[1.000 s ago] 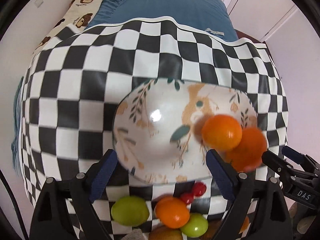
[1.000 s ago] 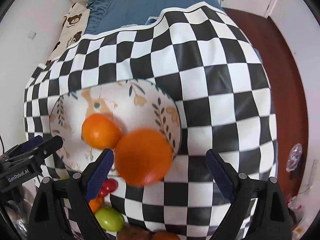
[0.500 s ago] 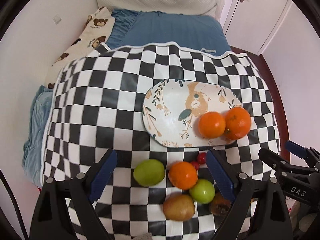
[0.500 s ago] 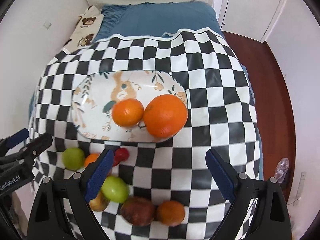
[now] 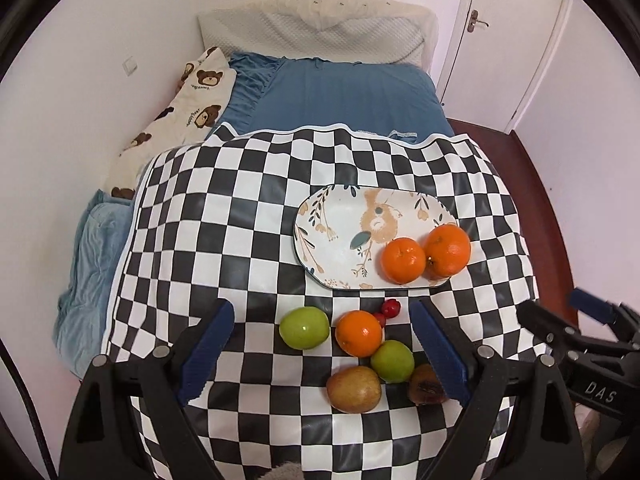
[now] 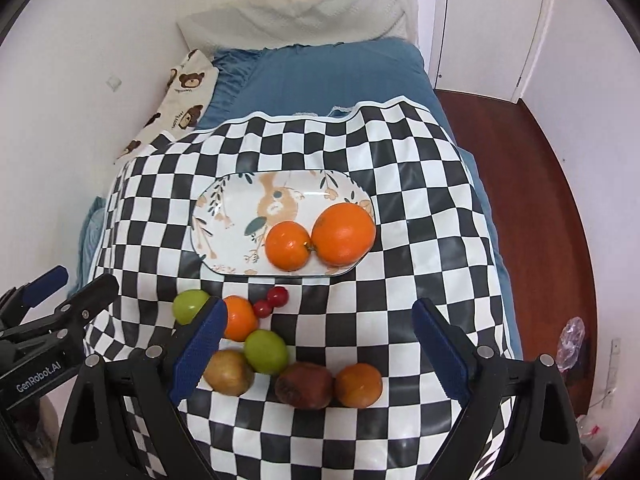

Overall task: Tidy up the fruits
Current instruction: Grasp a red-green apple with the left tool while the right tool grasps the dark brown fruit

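Observation:
An oval patterned plate (image 5: 344, 224) (image 6: 236, 208) lies on the checkered cloth and holds two oranges (image 5: 403, 260) (image 6: 343, 234) at its right end. Loose fruit lies in front of it: a green apple (image 5: 304, 327) (image 6: 190, 306), an orange (image 5: 358, 333) (image 6: 240, 317), a second green apple (image 5: 392, 361) (image 6: 266, 351), a yellowish pear (image 5: 354, 389) (image 6: 229, 373), a dark brown fruit (image 5: 427, 384) (image 6: 304, 385), a small orange fruit (image 6: 359, 385) and two red cherries (image 5: 390, 308) (image 6: 277, 297). My left gripper (image 5: 322, 356) and right gripper (image 6: 316, 350) are open and empty, held above the loose fruit.
The checkered cloth (image 5: 224, 216) covers a table at the foot of a blue bed (image 5: 340, 96) with a bear-print pillow (image 5: 188, 100). Wooden floor (image 6: 532, 168) and a white door (image 6: 484, 20) are at the right. The white wall is at the left.
Both grippers have pulled up and back from the plate. The second orange left the right gripper and now rests on the plate beside the first. More of the table and room shows.

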Available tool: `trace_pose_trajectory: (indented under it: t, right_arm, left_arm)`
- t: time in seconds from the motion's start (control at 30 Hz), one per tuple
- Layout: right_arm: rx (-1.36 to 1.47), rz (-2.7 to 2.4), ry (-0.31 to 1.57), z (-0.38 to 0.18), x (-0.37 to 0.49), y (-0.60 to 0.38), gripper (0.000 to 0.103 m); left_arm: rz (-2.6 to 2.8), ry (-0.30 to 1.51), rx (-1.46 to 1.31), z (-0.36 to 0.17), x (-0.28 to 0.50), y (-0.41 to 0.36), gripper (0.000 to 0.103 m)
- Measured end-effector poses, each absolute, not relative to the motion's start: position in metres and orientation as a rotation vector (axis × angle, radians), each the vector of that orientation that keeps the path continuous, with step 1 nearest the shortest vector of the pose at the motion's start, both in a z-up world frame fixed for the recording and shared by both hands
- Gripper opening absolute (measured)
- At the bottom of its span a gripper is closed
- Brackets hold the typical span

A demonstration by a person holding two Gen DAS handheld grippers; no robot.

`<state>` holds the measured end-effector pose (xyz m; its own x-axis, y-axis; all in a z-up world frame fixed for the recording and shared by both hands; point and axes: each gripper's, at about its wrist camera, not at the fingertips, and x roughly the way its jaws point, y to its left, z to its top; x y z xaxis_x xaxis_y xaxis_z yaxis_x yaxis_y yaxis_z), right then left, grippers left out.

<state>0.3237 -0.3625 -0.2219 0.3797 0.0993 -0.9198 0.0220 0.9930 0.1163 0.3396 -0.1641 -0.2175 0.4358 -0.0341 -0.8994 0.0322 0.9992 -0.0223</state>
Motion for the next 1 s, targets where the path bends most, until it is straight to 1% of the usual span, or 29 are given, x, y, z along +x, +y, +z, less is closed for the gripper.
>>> trace_pose_trajectory:
  t: [0.1,0.17,0.3,0.37,0.5,0.7,0.73,0.77,0.8,1.0]
  right_arm:
    - [0.151,0.059,1.206,-0.229,0.318,-0.367,0.095]
    - [0.167,0.053,1.243,-0.241,0.316,-0.372,0.095]
    - [0.231,0.036,1.355,-0.285,0.310,-0.391,0.095]
    - [0.286,0.033,1.413,-0.311,0.306,-0.403,0.095]
    - [0.382,-0.005,1.507,-0.354,0.295,-0.420,0.095]
    - [0.481,0.088,1.486,-0.366,0.279,-0.418,0.095]
    - [0.486,0.094,1.485,-0.367,0.279,-0.416,0.095]
    - [0.480,0.094,1.484,-0.368,0.280,-0.415,0.095]
    - [0.471,0.091,1.480,-0.368,0.282,-0.412,0.095]
    - [0.326,0.128,1.473,-0.367,0.284,-0.383,0.093]
  left_arm:
    - [-0.052,1.160,-0.021,-0.232,0.339,-0.158,0.091]
    - [-0.059,1.206,-0.031,-0.248,0.338,-0.155,0.100]
    - [-0.100,1.319,-0.052,-0.290,0.332,-0.158,0.100]
    - [-0.110,1.403,-0.056,-0.319,0.330,-0.163,0.100]
    - [-0.137,1.539,-0.127,-0.366,0.327,-0.168,0.100]
    - [-0.139,1.637,-0.182,-0.410,0.324,-0.179,0.100]
    - [-0.149,1.645,-0.172,-0.416,0.324,-0.183,0.098]
    - [-0.150,1.647,-0.151,-0.421,0.323,-0.188,0.078]
    - [-0.147,1.644,-0.138,-0.422,0.321,-0.189,0.066]
    - [-0.123,1.587,-0.109,-0.407,0.301,-0.172,0.066]
